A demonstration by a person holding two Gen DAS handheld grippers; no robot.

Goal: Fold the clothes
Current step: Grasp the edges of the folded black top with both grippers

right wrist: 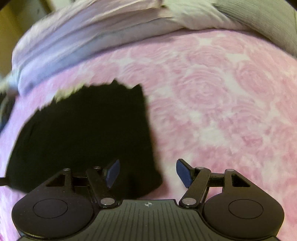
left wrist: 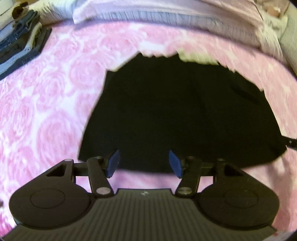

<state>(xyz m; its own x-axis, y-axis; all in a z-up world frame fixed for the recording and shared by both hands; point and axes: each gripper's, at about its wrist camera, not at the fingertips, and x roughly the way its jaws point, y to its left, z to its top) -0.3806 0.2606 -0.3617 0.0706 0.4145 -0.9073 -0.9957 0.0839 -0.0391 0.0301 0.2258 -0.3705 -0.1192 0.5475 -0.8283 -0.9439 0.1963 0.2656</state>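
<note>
A pink blanket [left wrist: 55, 103] with a pattern of pale roses covers the whole working surface, filling most of both wrist views, and both pictures are somewhat smeared by blur. Along the top of each frame runs a band of rumpled lilac and white bedding [left wrist: 167, 11], and in the right wrist view a grey ribbed cloth [right wrist: 259, 16] lies at the upper right corner. In the upper left of the left wrist view sits a stack of folded clothes [left wrist: 20, 37], denim and dark pieces one on another, resting on the blanket well apart from the rest. The black garment [left wrist: 178, 115] lies flat on the blanket in the middle of the left wrist view, spread wide, its far edge ragged with blur and a pale strip showing at that edge. In the right wrist view the same garment [right wrist: 83, 137] fills the left half of the frame, its right edge running down toward the bottom centre. The left gripper [left wrist: 144, 163] has its blue pads [left wrist: 113, 163] spread apart with nothing between them, poised at the near hem of the garment in the lower middle of the frame. The right gripper [right wrist: 148, 173] is likewise spread wide and empty, its left pad over the garment's near right corner and its right pad over bare blanket.
</note>
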